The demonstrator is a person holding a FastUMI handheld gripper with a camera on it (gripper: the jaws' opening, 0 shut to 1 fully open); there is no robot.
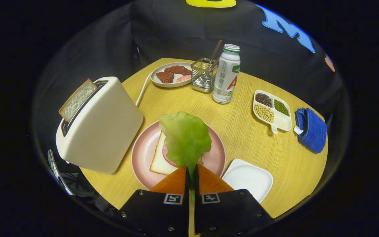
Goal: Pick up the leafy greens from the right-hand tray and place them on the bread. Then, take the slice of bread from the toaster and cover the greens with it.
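Both fingers (176, 181) of the gripper (191, 171) clamped on the leafy greens (185, 136), above the bread (159, 163) on the pink plate (141, 154).

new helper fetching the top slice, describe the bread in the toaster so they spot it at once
Start at the big cream toaster beside the pink plate. The bread slice sticks up from its slot, uncovered, unlike the plated slice beneath the lettuce held in the tongs.

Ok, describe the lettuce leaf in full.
The lettuce leaf is pale green, veined, with a ruffled edge, and looks glossy like a plastic replica. Its narrow stem end is pinched between the fingers of the gripper, which is shut on it. The broad blade fans out beyond the fingertips, held over the bread slice on the pink plate; whether it touches the bread is unclear.
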